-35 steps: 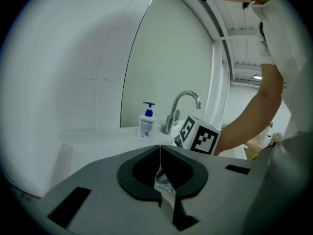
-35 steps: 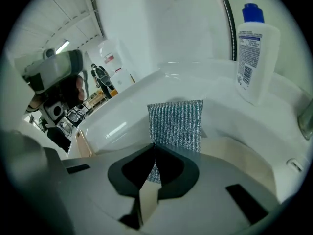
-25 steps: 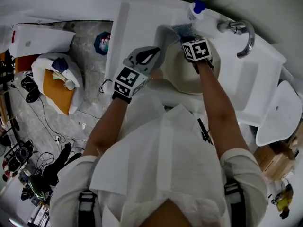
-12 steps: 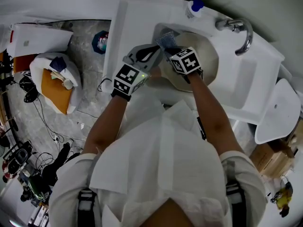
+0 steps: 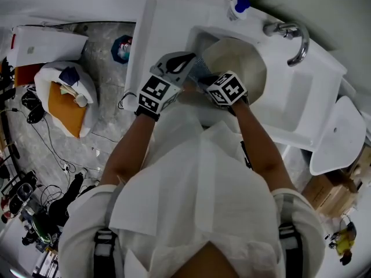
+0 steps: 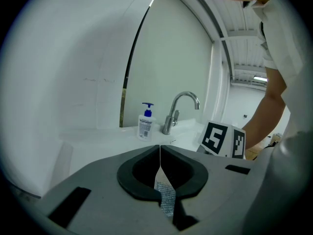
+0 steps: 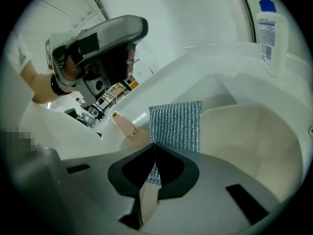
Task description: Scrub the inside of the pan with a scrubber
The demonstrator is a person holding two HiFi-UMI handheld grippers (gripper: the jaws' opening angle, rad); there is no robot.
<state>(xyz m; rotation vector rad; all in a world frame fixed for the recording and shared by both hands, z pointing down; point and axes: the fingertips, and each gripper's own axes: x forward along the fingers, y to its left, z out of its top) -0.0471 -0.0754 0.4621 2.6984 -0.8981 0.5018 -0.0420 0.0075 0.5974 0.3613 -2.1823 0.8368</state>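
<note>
A blue-capped soap bottle stands near the curved faucet on the sink, an orange-and-white bundle on the floor.

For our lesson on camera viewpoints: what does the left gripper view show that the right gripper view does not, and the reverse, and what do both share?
Only the left gripper view shows the faucet and a marker cube. Only the right gripper view shows the scrubber clamped in the right tool, the cream pan in the sink, and the pan's handle. Both show the soap bottle and the white sink.
</note>
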